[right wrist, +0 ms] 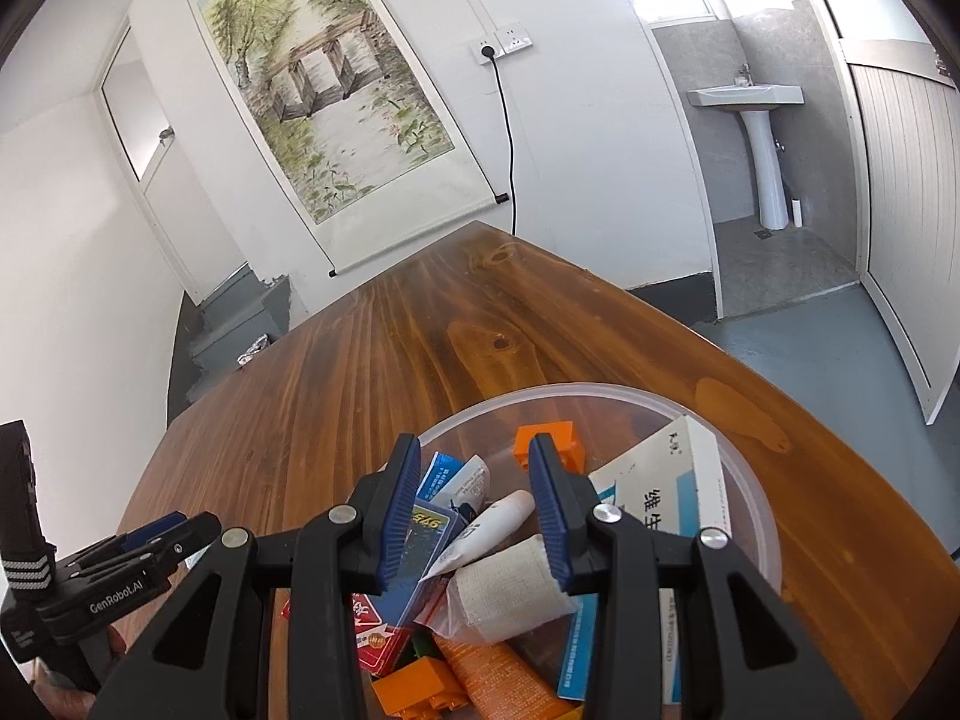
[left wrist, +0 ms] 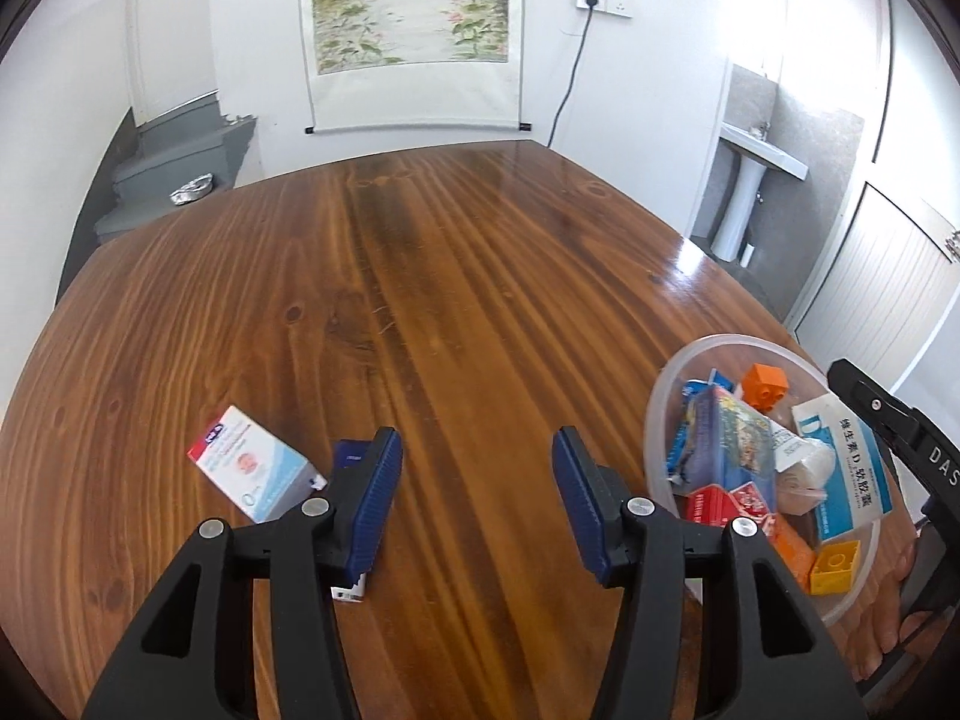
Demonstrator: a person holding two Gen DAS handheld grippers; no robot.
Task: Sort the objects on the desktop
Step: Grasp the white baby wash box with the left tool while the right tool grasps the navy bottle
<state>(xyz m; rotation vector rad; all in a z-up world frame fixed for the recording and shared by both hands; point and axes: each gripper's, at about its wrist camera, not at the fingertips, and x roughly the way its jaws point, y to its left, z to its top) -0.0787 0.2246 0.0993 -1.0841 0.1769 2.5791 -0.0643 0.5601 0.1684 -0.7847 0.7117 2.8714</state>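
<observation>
1. My left gripper (left wrist: pixel 477 495) sits low over the wooden table (left wrist: pixel 420 300), tilted forward and down, its jaws spread wide with only bare wood between them.
2. A small white box (left wrist: pixel 255 465) lies on the table just left of that gripper's left finger; a dark blue box (left wrist: pixel 348 456) sits partly hidden behind the same finger, so I cannot tell whether they touch.
3. My right gripper (right wrist: pixel 474 507) hangs above the clear bowl (right wrist: pixel 750 480), pointing down into it, jaws apart and gripping nothing.
4. The bowl stands near the table's right edge, to the right of my left gripper, heaped with items.
5. Under the right jaws lie a white tube (right wrist: pixel 492 525) and a bandage roll (right wrist: pixel 510 594); an orange block (right wrist: pixel 570 444) sits beyond them.
</observation>
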